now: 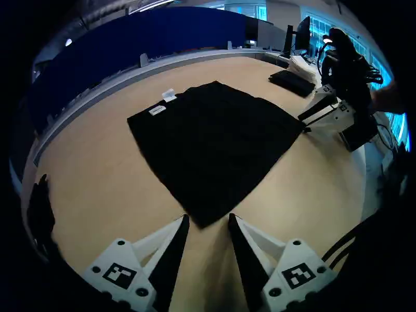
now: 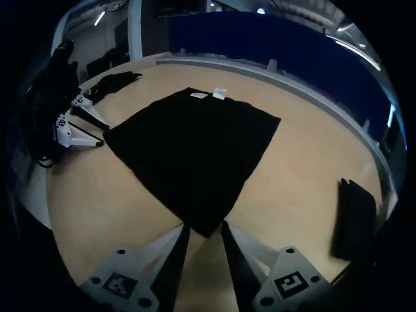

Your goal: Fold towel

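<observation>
left claw (image 1: 208,224) and right claw (image 2: 205,230) spread at black towel (image 1: 213,140) corners; folded dark cloth (image 2: 354,218) lies well apart.

**Room and furnishings: office workspace**

Light wood table (image 1: 93,177), wide, its curved far edge bordered by pale grey trim (image 1: 156,65). Dark blue partition screen (image 1: 135,41) standing just behind the trim. Dark monitor (image 1: 303,31) at the table's far end. Bright, blue-tinted windows (image 1: 317,23) beyond. Ceiling strip lights (image 2: 99,18), lit.

Before you a pale wooden table (image 1: 93,171), a blue divider (image 1: 156,36) along its far edge, a folded dark cloth (image 1: 292,82) beside a white stack (image 1: 304,67), a monitor (image 1: 303,32) behind them
</observation>
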Demonstrator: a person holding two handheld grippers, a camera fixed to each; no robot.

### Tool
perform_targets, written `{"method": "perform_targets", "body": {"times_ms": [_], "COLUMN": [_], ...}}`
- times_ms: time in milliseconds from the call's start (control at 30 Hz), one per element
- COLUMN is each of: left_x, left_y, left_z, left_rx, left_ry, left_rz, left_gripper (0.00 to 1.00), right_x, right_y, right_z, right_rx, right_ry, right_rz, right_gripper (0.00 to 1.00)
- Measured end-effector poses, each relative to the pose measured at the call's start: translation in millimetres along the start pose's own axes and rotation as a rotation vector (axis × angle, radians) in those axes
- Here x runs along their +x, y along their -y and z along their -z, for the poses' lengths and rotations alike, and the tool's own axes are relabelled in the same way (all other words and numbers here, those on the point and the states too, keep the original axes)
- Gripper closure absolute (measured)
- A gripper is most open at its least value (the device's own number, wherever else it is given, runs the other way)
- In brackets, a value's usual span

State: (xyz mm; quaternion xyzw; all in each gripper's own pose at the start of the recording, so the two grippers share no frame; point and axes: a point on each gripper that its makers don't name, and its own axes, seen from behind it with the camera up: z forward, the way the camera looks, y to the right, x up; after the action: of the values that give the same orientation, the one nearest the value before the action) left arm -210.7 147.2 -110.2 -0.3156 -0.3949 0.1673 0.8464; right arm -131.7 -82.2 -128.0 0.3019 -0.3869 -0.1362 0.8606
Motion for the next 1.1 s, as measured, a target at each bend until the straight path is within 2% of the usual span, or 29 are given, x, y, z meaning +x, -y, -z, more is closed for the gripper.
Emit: {"method": "perform_targets", "body": {"times_ms": [133, 533, 867, 1100], "left_x": [0.0, -0.4, -1.0, -0.2], "left_y": [-0.5, -0.2, 9.9, 8.8], "left_z": [-0.9, -1.4, -1.8, -4.2], "left_rx": [0.003, -0.012, -0.001, 0.007], "left_ry": [0.001, 0.024, 0.046, 0.047], "left_rz": [0.002, 0.026, 0.048, 0.039], "left_gripper": [0.47, 0.52, 0.77, 0.82], "right_x": [0.7, 1.1, 1.8, 2.3], "right_y": [2.5, 2.9, 2.1, 1.5], "right_z": [-0.3, 0.3, 0.0, -0.1], "right_rx": [0.009, 0.006, 0.002, -0.007], "right_ry": [-0.001, 0.005, 0.005, 0.006], "right_rz": [-0.007, -0.020, -0.030, -0.031], "right_gripper": [0.69, 0.79, 0.85, 0.86]}}
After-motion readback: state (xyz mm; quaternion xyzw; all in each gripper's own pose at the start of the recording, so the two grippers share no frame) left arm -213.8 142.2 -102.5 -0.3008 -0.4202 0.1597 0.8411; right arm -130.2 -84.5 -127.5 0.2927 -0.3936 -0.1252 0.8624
